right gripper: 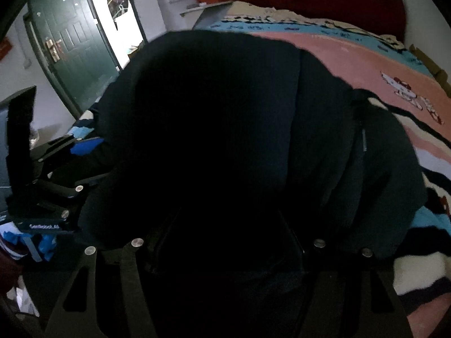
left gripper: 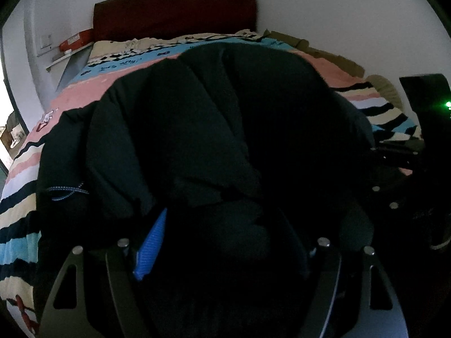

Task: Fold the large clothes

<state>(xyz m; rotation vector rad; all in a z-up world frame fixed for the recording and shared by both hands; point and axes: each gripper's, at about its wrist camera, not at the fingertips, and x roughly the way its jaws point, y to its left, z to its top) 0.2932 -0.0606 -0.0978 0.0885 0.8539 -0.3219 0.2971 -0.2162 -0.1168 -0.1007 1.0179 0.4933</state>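
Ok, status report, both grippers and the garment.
Left gripper, right gripper: buried in cloth, grip unclear. Large black padded jacket bunched on striped pink-and-blue bedspread. Nothing else in the way.

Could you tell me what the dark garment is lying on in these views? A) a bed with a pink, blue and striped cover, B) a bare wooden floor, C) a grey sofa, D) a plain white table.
A: the dark garment is spread over a bed cover with pink, blue, cream and black stripes, and a dark red headboard stands behind it.
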